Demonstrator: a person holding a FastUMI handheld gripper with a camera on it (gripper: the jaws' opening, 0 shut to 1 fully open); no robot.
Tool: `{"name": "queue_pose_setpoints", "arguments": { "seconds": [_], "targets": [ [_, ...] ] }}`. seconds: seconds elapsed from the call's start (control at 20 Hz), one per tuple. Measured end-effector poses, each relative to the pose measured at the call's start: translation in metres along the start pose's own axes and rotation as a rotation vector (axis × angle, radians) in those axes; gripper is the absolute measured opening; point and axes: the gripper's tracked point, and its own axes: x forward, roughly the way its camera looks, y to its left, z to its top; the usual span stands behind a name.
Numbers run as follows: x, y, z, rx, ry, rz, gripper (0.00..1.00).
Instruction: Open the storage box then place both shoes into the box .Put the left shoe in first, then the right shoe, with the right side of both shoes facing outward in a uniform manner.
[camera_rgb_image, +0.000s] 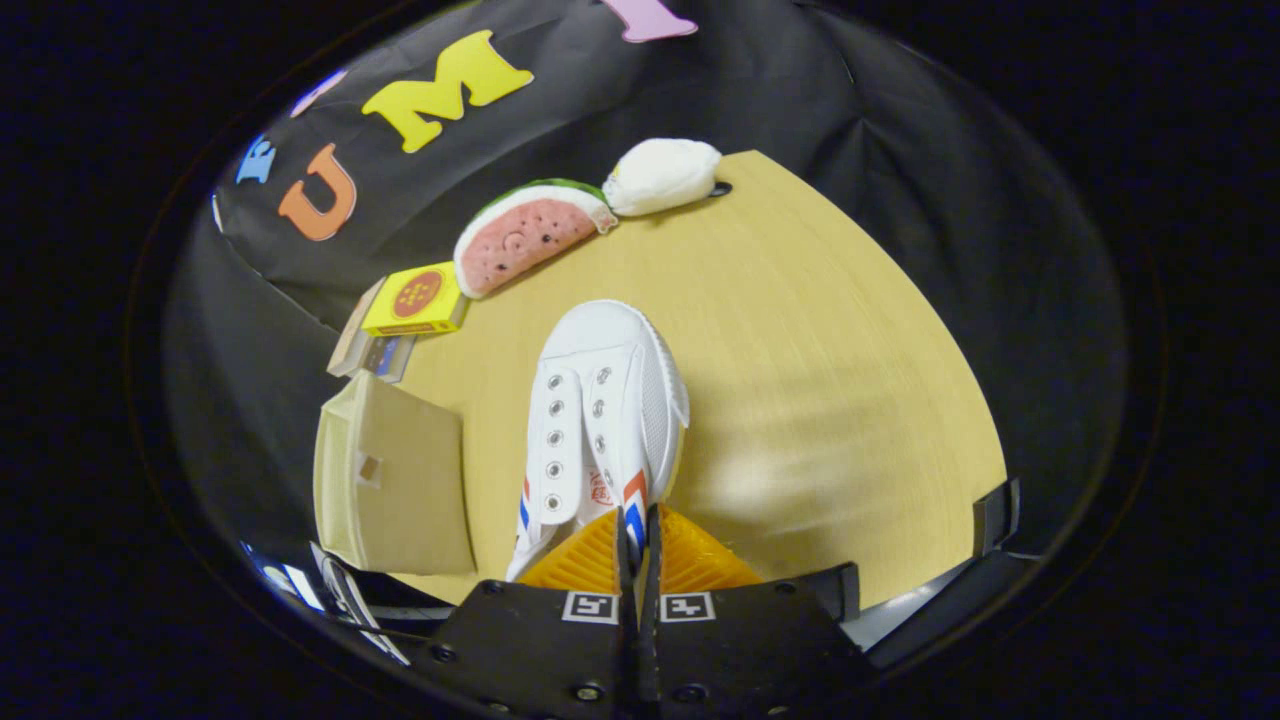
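1. The hand-held gripper (640, 545) has its two orange ribbed fingers (585, 560) pressed nearly together, pinching the heel end of a white shoe (600, 410) by what appears to be its side wall, the one with red and blue stripes.
2. The shoe runs lengthwise straight away from the fingers, toe pointing to the far side of the bench (820, 380), its lace eyelets and tongue facing up and slightly left. Whether it rests on the wood or hangs just above it cannot be told.
3. A beige fabric box (395, 485) sits just left of the shoe, near the bench's left edge; its inside cannot be seen.
4. Beyond the box, at the left edge, a yellow carton (415, 300) lies on top of a darker pack (375, 352).
5. Farther off, a plush watermelon slice (530, 235) lies beside a white plush (662, 175) at the far edge of the bench, the two touching.
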Motion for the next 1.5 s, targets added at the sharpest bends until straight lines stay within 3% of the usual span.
{"name": "queue_pose_setpoints", "arguments": {
  "seconds": [0.4, 0.75, 1.15, 1.5],
  "targets": [
    [-0.030, 0.174, 0.001, -0.115, -0.044, 0.085, 0.00],
    [0.006, 0.289, -0.026, -0.145, -0.043, 0.093, 0.00],
    [0.067, 0.301, -0.066, -0.214, -0.021, -0.038, 0.00],
    [0.083, 0.293, -0.077, -0.263, -0.033, -0.094, 0.00]
  ]
}}
